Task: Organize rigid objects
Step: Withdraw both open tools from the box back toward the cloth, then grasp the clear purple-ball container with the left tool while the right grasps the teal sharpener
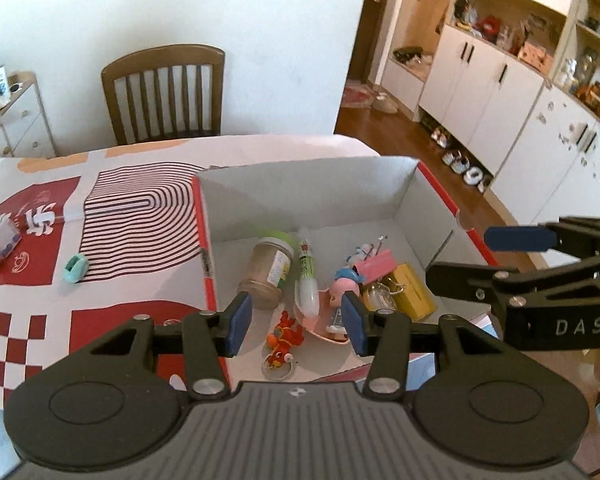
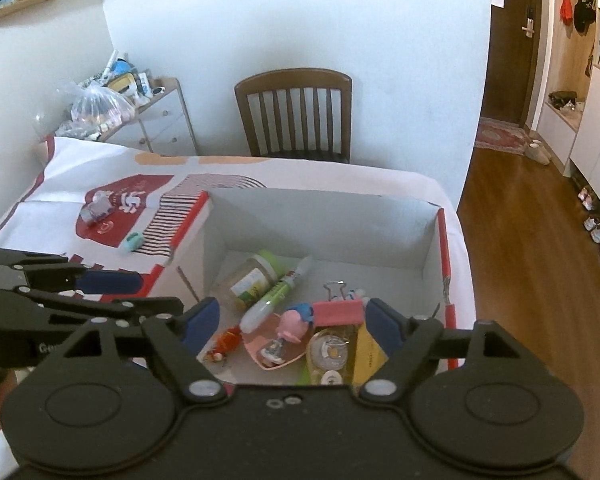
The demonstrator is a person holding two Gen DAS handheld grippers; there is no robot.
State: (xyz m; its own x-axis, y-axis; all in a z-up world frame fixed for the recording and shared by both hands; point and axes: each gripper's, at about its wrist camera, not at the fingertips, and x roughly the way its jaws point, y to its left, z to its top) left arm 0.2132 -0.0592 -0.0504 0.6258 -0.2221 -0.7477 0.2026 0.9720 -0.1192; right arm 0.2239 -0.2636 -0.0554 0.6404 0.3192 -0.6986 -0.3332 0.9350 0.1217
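Note:
A white cardboard box with red edges (image 1: 412, 200) (image 2: 444, 240) stands on the table. Inside lie a jar with a green lid (image 1: 269, 266) (image 2: 254, 278), a white-green tube (image 1: 307, 280) (image 2: 278, 298), a pink figure (image 1: 342, 286) (image 2: 294, 322), a pink binder clip (image 1: 374, 266) (image 2: 338, 310), a yellow box (image 1: 412, 288) (image 2: 368, 350), a glass bottle (image 2: 330, 354) and a red-orange toy (image 1: 286, 336) (image 2: 224, 344). My left gripper (image 1: 296, 322) is open and empty above the box's near side. My right gripper (image 2: 290, 326) is open and empty above the box.
A teal object (image 1: 75, 267) (image 2: 133, 242) and a small grey packet (image 1: 0, 244) (image 2: 97, 210) lie on the red-white tablecloth (image 1: 40, 200) left of the box. A wooden chair (image 1: 164, 92) (image 2: 296, 112) stands behind the table. Cabinets and shoes are at the right.

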